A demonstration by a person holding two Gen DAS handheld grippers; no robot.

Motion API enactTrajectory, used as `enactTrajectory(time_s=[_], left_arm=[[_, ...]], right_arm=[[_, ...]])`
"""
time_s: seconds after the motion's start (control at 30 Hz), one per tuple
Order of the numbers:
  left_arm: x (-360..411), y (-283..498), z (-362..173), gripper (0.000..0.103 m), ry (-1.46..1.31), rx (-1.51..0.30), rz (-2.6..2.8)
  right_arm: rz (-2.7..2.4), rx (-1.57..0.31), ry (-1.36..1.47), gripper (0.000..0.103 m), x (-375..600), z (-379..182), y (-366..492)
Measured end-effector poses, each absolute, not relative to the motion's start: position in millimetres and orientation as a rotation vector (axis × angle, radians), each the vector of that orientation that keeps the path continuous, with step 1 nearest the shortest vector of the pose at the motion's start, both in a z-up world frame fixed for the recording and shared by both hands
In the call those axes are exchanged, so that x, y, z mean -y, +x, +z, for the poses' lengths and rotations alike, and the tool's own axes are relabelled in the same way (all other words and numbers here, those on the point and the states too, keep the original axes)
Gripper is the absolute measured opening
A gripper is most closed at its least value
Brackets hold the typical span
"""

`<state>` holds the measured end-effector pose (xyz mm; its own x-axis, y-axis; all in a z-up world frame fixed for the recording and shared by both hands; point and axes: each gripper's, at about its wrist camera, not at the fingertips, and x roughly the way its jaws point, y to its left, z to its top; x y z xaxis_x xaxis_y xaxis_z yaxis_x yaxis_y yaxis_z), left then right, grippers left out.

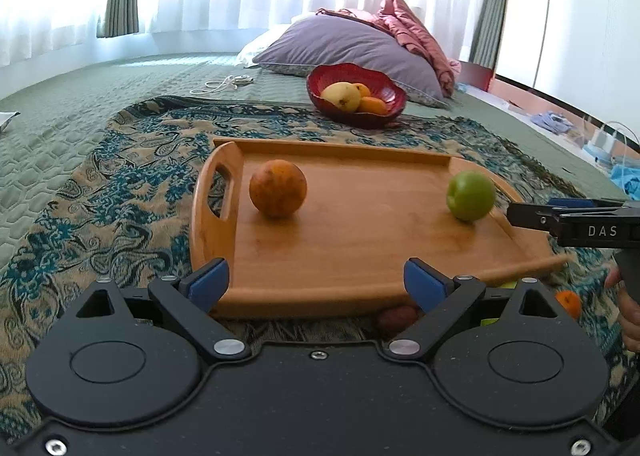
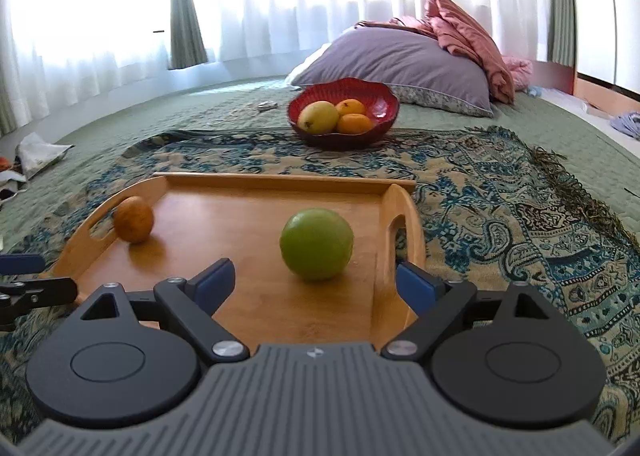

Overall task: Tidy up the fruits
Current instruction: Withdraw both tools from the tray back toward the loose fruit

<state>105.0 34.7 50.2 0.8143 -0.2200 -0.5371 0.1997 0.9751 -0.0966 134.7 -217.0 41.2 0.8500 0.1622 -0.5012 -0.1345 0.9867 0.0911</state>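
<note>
A wooden tray (image 1: pixel 360 256) (image 2: pixel 256 212) lies on a patterned blanket. On it sit an orange fruit (image 1: pixel 278 188) (image 2: pixel 134 219) at the left and a green apple (image 1: pixel 471 195) (image 2: pixel 317 244) at the right. A red bowl (image 1: pixel 356 94) (image 2: pixel 344 112) behind the tray holds a yellow mango and two oranges. My left gripper (image 1: pixel 316 282) is open and empty at the tray's near edge. My right gripper (image 2: pixel 316 282) is open and empty just short of the apple; it also shows at the right in the left wrist view (image 1: pixel 520 214).
More small fruits (image 1: pixel 568 302) lie on the blanket (image 2: pixel 500 196) near the tray's near right corner, partly hidden. A purple pillow (image 2: pixel 400 60) and pink cloth (image 2: pixel 468 32) lie behind the bowl. A cable (image 1: pixel 224 84) lies on the green bedspread.
</note>
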Motion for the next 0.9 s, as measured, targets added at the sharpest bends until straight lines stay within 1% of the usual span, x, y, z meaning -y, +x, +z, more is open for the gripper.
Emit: enactTrajectory(time_s=[0.5, 0.57, 0.6, 0.67, 0.77, 0.8, 0.87, 0.9], left_arm=[[-17, 60, 39, 0.095, 0.008, -0.573, -0.290], [-14, 56, 38, 0.093, 0.016, -0.573, -0.312], [-12, 54, 38, 0.092, 0.023, -0.570, -0.320], [-9, 49, 38, 0.080, 0.040, -0.566, -0.326], [-6, 48, 37, 0.066, 0.036, -0.587, -0.349], [-5, 47, 36, 0.064, 0.029, -0.593, -0.358], [-3, 47, 35, 0.055, 0.025, -0.603, -0.373], [-2, 47, 34, 0.054, 0.027, -0.605, -0.378]], right_arm=[[0.290, -0.470, 0.010, 0.096, 194, 35, 73], [0.299, -0.465, -0.021, 0.096, 191, 32, 67], [0.303, -0.461, -0.038, 0.096, 189, 31, 64], [0.309, -0.450, -0.070, 0.096, 186, 28, 58], [0.320, -0.444, -0.095, 0.096, 182, 25, 52], [0.327, -0.445, -0.099, 0.096, 181, 24, 50], [0.339, -0.447, -0.107, 0.096, 178, 21, 47], [0.343, -0.449, -0.113, 0.096, 176, 20, 46]])
